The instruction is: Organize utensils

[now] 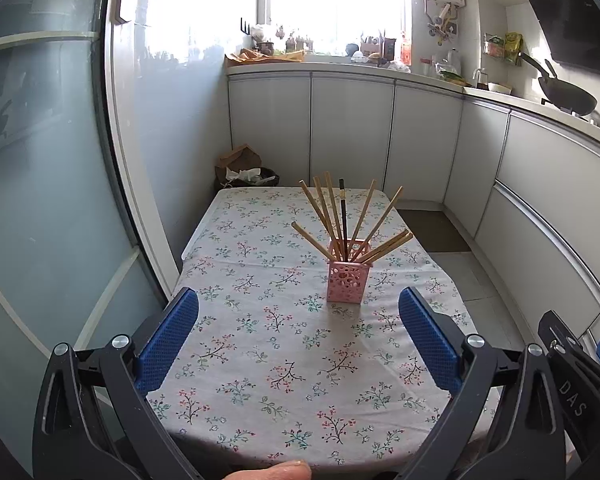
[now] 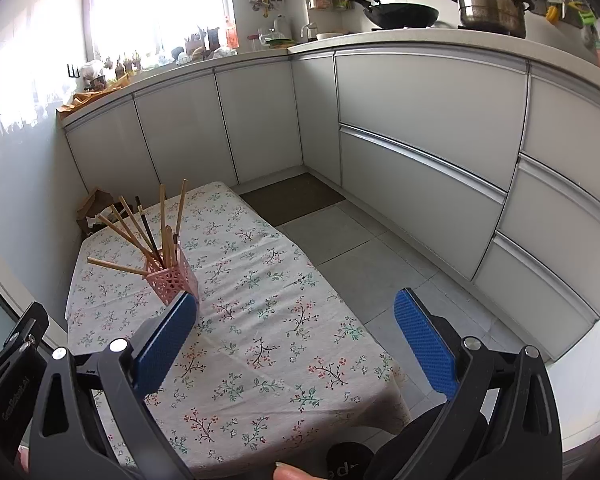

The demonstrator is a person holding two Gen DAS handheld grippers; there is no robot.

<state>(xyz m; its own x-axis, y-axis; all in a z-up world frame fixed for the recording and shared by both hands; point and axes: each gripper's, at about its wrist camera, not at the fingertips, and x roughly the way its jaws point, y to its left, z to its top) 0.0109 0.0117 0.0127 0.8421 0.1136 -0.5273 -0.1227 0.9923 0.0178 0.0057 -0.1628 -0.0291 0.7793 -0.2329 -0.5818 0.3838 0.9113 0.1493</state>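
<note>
A pink perforated holder [image 1: 348, 278] stands upright near the middle of the table with the floral cloth [image 1: 260, 344]. Several wooden chopsticks [image 1: 362, 214] and one dark chopstick [image 1: 343, 216] fan out of it. My left gripper [image 1: 299, 300] is open above the near half of the table, short of the holder, with nothing between its blue pads. In the right wrist view the holder [image 2: 172, 278] sits left of centre with its chopsticks [image 2: 140, 226] leaning left and upward. My right gripper [image 2: 296, 304] is open and empty over the table's right side, its left pad [image 2: 166, 342] just in front of the holder.
Grey cabinets [image 1: 352, 136] run along the back and the right wall [image 2: 420, 120]. A wok [image 2: 400, 14] and a steel pot [image 2: 490, 0] sit on the counter. A bin with paper [image 1: 244, 172] stands behind the table. A fingertip [image 1: 276, 472] shows at the bottom edge.
</note>
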